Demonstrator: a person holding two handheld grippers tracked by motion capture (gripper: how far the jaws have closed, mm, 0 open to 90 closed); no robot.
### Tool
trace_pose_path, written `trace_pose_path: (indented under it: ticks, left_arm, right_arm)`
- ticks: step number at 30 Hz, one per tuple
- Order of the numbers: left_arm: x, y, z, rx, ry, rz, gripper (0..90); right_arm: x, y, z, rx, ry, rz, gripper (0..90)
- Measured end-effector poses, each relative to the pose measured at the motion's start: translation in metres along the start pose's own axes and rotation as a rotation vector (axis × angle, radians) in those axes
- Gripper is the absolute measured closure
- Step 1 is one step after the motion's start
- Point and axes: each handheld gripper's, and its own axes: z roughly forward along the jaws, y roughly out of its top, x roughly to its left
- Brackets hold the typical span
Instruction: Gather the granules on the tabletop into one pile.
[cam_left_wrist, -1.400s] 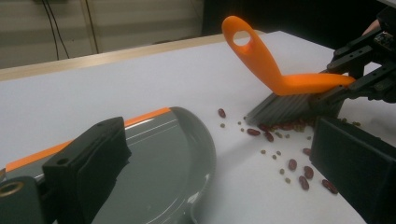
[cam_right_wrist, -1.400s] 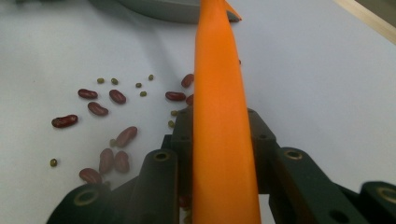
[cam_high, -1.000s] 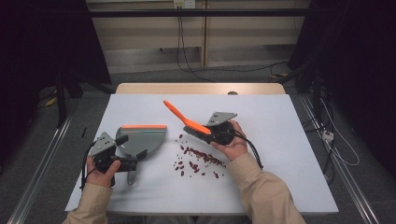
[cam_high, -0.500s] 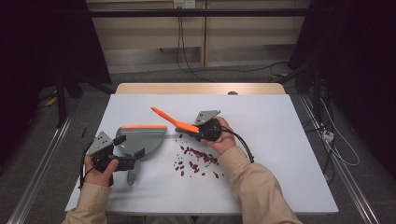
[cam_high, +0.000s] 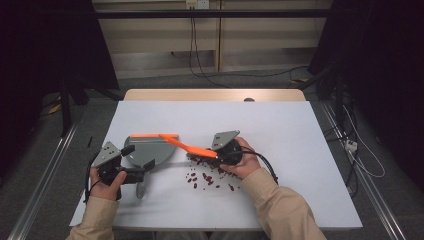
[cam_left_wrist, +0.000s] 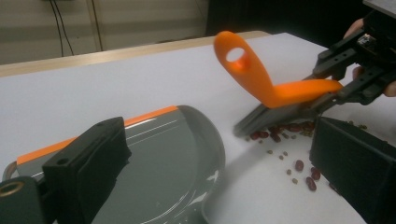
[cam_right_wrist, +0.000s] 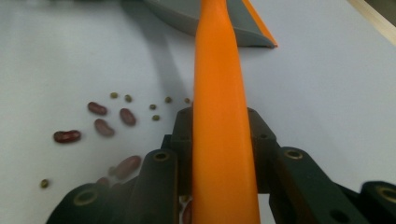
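Beans (cam_high: 205, 177) lie scattered on the table (cam_high: 300, 140), just right of the grey dustpan (cam_high: 150, 152). Right gripper (cam_high: 200, 152) is clamped on the orange brush (cam_high: 185, 146), its bristle end down among the beans. Left gripper (cam_high: 142, 174) seems closed on the dustpan's handle, though the contact is hard to see. A fast sweep could flick round beans past the pan's lip, or push the pan back if it is held loosely.

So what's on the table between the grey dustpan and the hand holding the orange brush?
Spilled red beans and tiny green ones lie between the dustpan and that hand; the brush reaches over them. The high view shows it.
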Motion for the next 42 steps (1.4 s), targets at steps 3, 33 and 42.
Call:
trace_pose_path:
  ticks: [3,33,42]
  left_arm:
    - [-0.001,0.000,0.000,0.000,0.000,0.002,4.1]
    - [-0.003,0.000,0.002,0.006,-0.015,0.010,4.1]
    - [-0.003,-0.001,0.000,-0.001,-0.020,0.004,4.1]
  right_arm:
    - [0.007,-0.002,-0.004,0.002,0.007,-0.006,71.4]
    - [0.026,0.018,-0.032,-0.213,-0.178,0.400,71.6]
    - [0.054,0.028,-0.016,-0.264,-0.189,0.578,71.6]
